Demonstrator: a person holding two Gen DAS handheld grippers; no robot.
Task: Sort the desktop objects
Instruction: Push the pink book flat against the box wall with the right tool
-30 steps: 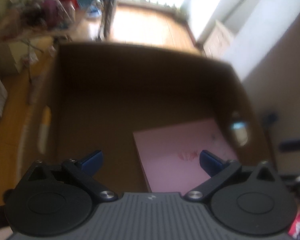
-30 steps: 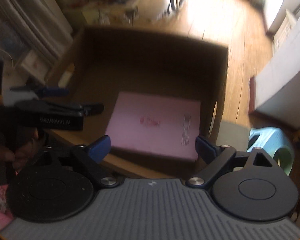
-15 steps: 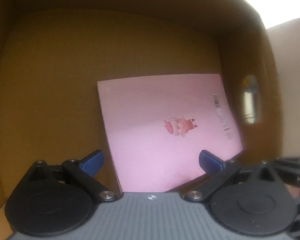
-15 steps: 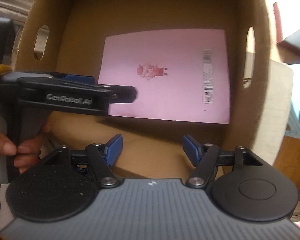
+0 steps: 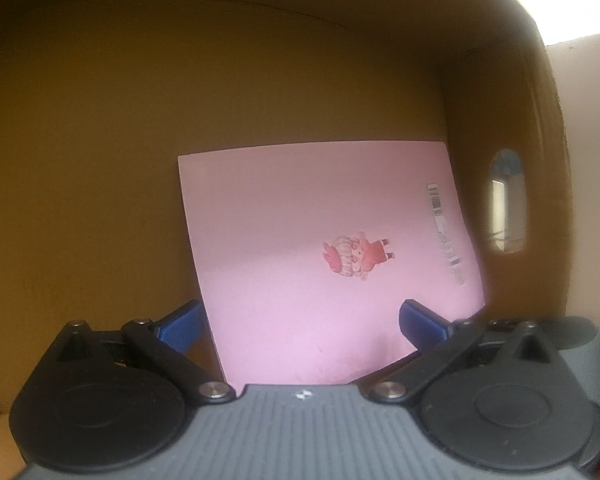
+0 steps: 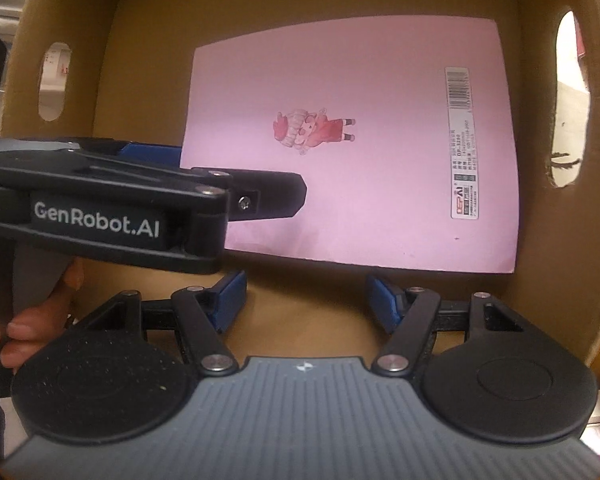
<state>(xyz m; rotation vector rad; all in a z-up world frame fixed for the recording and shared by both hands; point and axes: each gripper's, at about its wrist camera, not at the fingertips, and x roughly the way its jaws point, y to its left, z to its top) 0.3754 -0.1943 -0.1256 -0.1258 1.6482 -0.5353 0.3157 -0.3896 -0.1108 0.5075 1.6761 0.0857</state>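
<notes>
A pink notebook (image 5: 320, 248) (image 6: 360, 140) with a small cartoon figure and a barcode lies flat on the floor of a brown cardboard box (image 5: 100, 140) (image 6: 148, 60), against its right wall. My left gripper (image 5: 300, 324) hangs open just above the notebook's near edge, nothing between its blue fingers. My right gripper (image 6: 306, 302) points down over bare cardboard in front of the notebook, its jaws apart and empty. The left gripper's black housing (image 6: 120, 208) crosses the right wrist view at the left, over the notebook's left edge.
Oval handle holes cut the box's side walls (image 6: 54, 80) (image 6: 572, 100) (image 5: 508, 208). A person's fingers (image 6: 28, 320) hold the left gripper's handle. The left half of the box floor (image 5: 80, 220) is bare cardboard.
Both grippers have sunk from above the rim down into the box and tipped to look at its floor. The right jaws have narrowed. The notebook has not moved.
</notes>
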